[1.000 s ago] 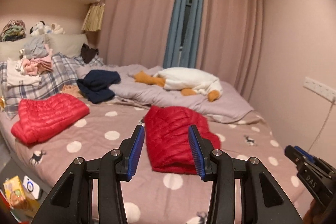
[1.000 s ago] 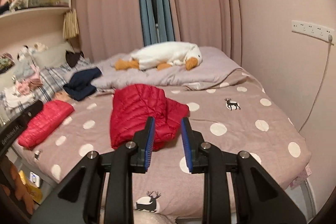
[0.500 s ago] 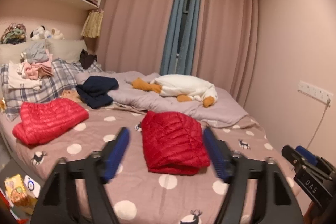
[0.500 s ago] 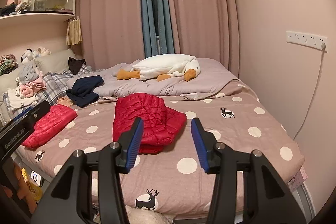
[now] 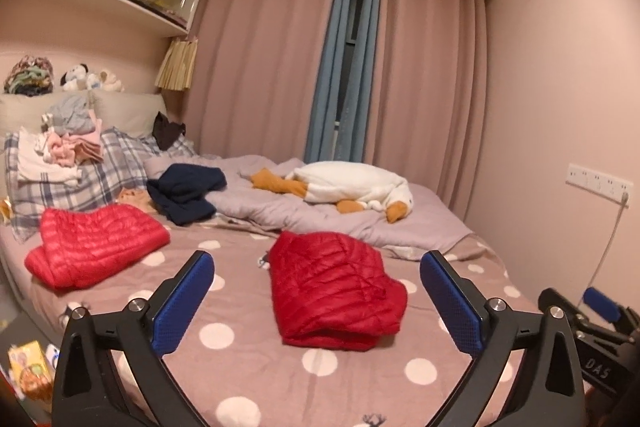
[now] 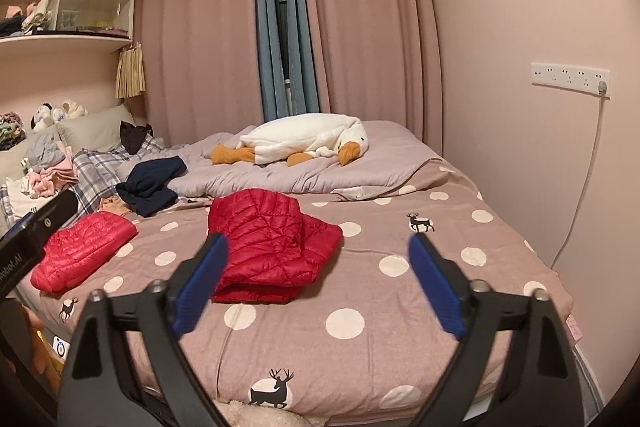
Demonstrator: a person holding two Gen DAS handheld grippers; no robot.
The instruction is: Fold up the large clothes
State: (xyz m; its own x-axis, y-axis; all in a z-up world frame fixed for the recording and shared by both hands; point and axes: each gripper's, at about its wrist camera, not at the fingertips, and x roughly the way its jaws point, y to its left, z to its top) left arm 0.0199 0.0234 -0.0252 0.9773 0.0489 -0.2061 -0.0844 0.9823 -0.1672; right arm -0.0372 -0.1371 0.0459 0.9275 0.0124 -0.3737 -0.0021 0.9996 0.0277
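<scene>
Two jackets folded: the red puffer jacket [image 5: 336, 291] sits as a neat bundle mid-bed, and a lighter red jacket [image 5: 96, 247] lies folded off to the left on the polka-dot blanket [image 5: 248, 347].
Left gripper [image 5: 316, 303]: jaws opening wide, nothing between them, hovering short of the bundle.
Right gripper [image 6: 320, 283]: same deal, opening and empty.
Left to do: probably the navy garment [image 5: 184, 195] and the pile on the plaid pillow [image 5: 72, 183], both look unfolded.
</scene>
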